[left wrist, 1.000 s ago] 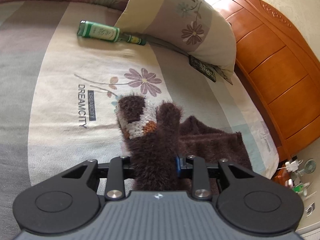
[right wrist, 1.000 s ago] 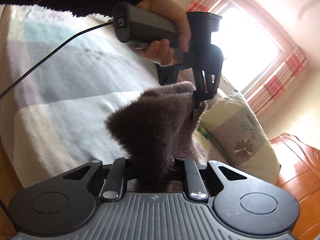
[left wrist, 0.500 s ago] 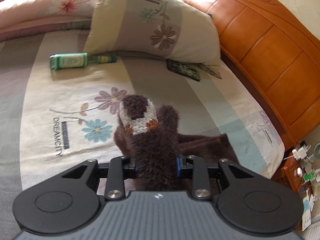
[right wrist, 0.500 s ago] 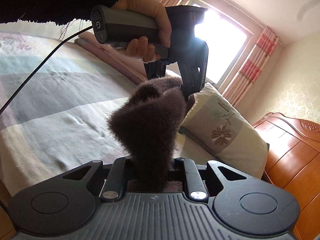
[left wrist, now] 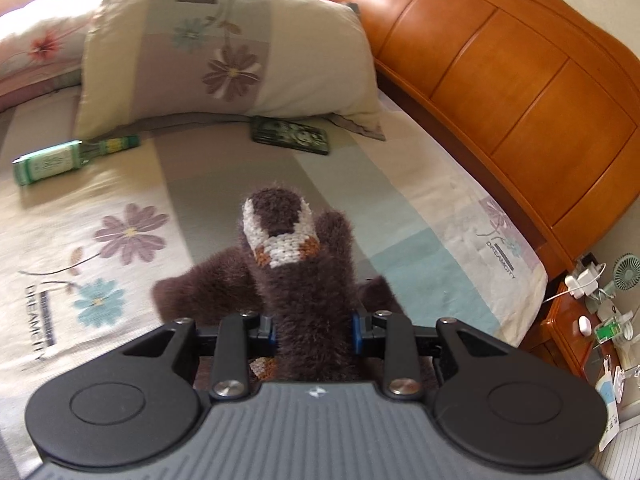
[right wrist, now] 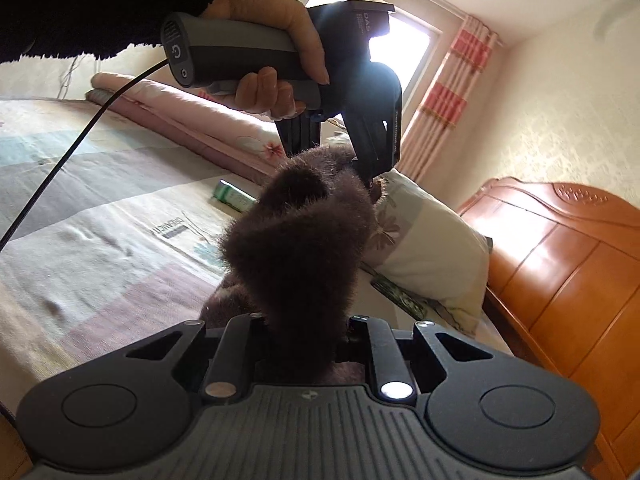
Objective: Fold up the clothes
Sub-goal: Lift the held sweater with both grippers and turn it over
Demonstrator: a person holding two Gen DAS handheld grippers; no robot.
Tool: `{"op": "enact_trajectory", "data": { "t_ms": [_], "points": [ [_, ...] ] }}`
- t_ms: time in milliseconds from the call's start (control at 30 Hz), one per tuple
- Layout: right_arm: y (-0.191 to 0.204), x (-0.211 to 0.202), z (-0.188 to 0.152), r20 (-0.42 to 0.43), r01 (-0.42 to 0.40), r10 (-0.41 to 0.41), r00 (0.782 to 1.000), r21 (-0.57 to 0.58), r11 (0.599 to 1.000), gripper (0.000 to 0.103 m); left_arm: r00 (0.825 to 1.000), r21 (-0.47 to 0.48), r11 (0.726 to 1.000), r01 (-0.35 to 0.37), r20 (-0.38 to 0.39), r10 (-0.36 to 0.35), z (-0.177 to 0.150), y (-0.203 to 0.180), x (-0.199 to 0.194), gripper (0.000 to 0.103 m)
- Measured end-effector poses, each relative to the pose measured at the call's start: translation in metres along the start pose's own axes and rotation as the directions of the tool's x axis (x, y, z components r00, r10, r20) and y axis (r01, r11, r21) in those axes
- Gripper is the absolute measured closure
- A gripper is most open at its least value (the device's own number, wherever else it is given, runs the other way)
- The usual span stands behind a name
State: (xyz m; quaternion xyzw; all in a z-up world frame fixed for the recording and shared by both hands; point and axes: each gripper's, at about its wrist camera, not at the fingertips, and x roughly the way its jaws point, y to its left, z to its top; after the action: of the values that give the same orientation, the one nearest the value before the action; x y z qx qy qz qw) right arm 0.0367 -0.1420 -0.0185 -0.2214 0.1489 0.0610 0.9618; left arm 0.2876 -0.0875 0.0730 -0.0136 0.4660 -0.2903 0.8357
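Clearly we have both tools clenched on the same fuzzy brown garment (left wrist: pixel 312 280). Our left gripper (left wrist: pixel 313 330) pinches a bunched fold between its fingers, and a knitted white and orange patch (left wrist: pixel 280 240) stands up at twelve o'clock from the jaws. Our right gripper (right wrist: pixel 304 332) squeezes another thick fold of that garment, which rises toward twelve o'clock, where the left gripper hangs above it in a hand (right wrist: pixel 276 52) with a dark sleeve (right wrist: pixel 100 0).

The garment is lifted over the bed (left wrist: pixel 100 184), with part of it trailing down onto the patchwork sheet.

In the left wrist view, a green bottle (left wrist: pixel 52 162) lies on its side at ten o'clock; we cannot tell what is in it. A dark patterned flat case (left wrist: pixel 290 135) lies at twelve o'clock, just at the edge of a flowered pillow (left wrist: pixel 228 48); it looks shut, so its contents are hidden. At one to three o'clock runs the wooden headboard (left wrist: pixel 520 72). A nightstand (left wrist: pixel 568 320) at three o'clock carries a small fan (left wrist: pixel 628 272) and cables.
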Motion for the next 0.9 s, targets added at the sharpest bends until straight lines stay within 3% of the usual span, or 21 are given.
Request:
{"op": "enact_trajectory", "data": {
  "t_ms": [300, 600, 733, 900],
  "points": [
    [-0.037, 0.013, -0.035, -0.071, -0.016, 0.026, 0.997, 0.133, 0.991, 0.083, 0.995, 0.047, 0.999, -0.009, -0.1, 0.013, 0.008, -0.045, 0.064, 0.073],
    [-0.072, 0.021, -0.068, -0.122, -0.048, 0.086, 0.989, 0.285, 0.957, 0.083, 0.981, 0.089, 0.996, -0.021, -0.191, 0.038, 0.014, -0.071, 0.121, 0.073],
    [-0.092, 0.026, -0.085, -0.135, -0.091, 0.159, 0.978, 0.413, 0.906, 0.083, 0.975, 0.081, 0.996, -0.02, -0.22, 0.038, 0.014, -0.078, 0.137, 0.066],
    [-0.112, 0.035, -0.108, -0.113, -0.158, 0.271, 0.956, 0.58, 0.799, 0.081, 0.978, 0.056, 0.998, 0.027, -0.209, -0.014, 0.018, -0.079, 0.132, 0.061]
  ]
}}
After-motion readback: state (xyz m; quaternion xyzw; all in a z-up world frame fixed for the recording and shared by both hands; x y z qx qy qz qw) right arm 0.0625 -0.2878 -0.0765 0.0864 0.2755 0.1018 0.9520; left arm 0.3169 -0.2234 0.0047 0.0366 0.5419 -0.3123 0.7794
